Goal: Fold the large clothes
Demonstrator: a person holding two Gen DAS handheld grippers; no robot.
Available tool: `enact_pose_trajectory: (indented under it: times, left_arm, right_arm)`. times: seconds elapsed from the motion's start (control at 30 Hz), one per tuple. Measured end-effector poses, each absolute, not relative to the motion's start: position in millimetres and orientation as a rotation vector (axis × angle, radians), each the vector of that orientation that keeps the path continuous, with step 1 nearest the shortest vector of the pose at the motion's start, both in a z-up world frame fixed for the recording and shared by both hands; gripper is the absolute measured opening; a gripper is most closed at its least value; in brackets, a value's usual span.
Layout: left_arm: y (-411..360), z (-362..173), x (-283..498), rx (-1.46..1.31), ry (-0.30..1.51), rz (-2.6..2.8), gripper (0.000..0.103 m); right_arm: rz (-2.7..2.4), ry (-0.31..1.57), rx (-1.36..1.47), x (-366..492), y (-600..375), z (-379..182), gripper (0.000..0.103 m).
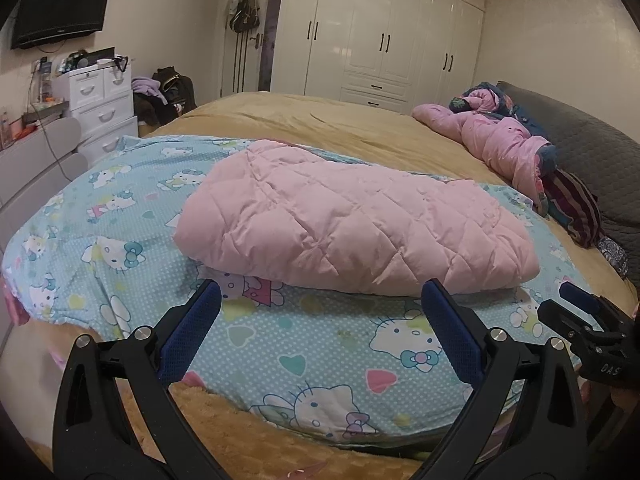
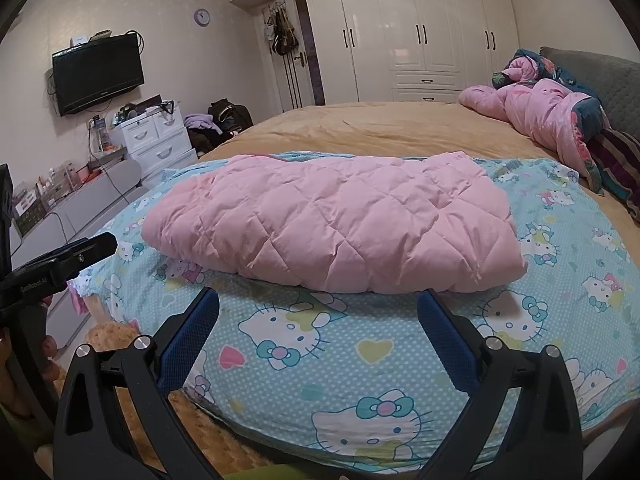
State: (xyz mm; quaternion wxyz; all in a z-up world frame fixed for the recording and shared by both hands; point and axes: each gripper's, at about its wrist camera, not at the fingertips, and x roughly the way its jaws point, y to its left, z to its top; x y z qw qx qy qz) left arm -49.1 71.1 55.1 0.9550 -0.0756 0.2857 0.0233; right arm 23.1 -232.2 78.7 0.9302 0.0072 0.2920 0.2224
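A pink quilted garment (image 1: 352, 224) lies folded into a long bundle on a light blue Hello Kitty sheet (image 1: 120, 216) spread over the bed. It also shows in the right wrist view (image 2: 336, 220) on the same sheet (image 2: 360, 352). My left gripper (image 1: 320, 300) is open and empty, held just short of the bundle's near edge. My right gripper (image 2: 318, 306) is open and empty, also just short of the near edge. The right gripper shows at the right edge of the left wrist view (image 1: 576, 312). The left gripper shows at the left of the right wrist view (image 2: 80, 256).
The bed has a tan cover (image 1: 320, 120). A crumpled pink jacket (image 1: 504, 140) and a striped cloth (image 1: 576, 208) lie by the grey headboard (image 1: 592, 152). White drawers (image 1: 100, 104), a wall TV (image 1: 60, 4) and wardrobes (image 1: 380, 28) stand beyond the bed.
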Motion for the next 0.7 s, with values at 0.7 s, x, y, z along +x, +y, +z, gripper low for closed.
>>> enact_pose_trajectory:
  times: [0.7]
  left_arm:
    - [68.2,51.9,-49.2,-0.145,0.600,0.041,0.094]
  right_arm:
    - [0.453,0.596,0.019,20.0,-230.9,80.0,0.099]
